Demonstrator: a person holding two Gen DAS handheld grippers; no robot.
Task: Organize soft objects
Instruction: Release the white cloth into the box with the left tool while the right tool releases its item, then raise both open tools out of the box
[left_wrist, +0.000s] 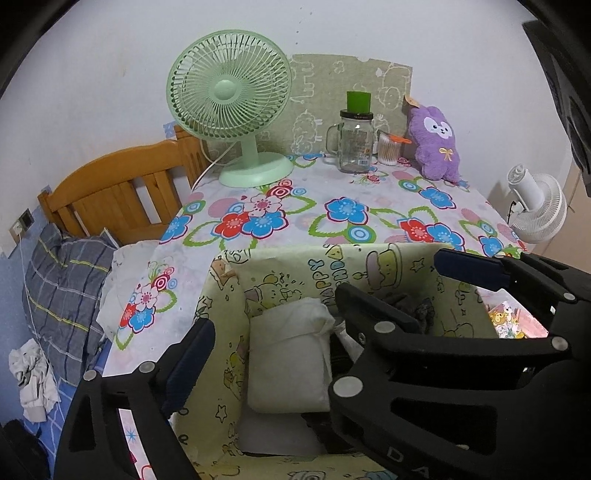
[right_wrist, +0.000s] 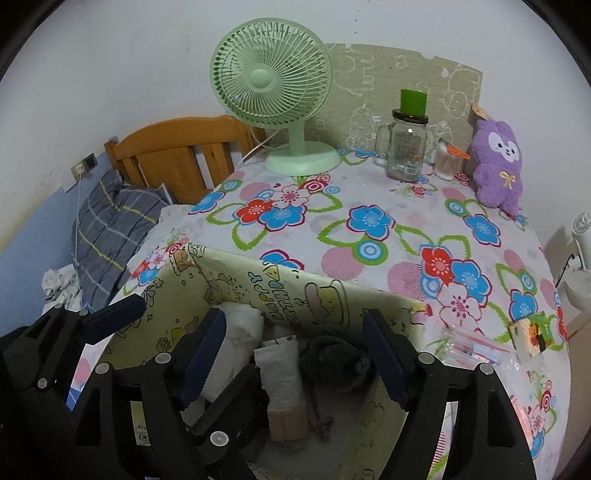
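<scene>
Left wrist view: we're hovering our left gripper (left_wrist: 273, 332) spread wide over the pale yellow cartoon-print fabric box (left_wrist: 388, 266) at 6 o'clock, with the folded white cloth bundle (left_wrist: 288, 362) sitting inside it. The right gripper (left_wrist: 388, 284) is coming in from 4 o'clock, also spread.

Right wrist view: we're holding the right gripper (right_wrist: 295, 354) open over the same box (right_wrist: 332, 291), pinching nothing, with a rolled white towel (right_wrist: 280, 373) and dark grey cloth (right_wrist: 336, 362) lying between its fingers. The mint green desk fan (right_wrist: 273, 92) is standing at 12 o'clock.
</scene>
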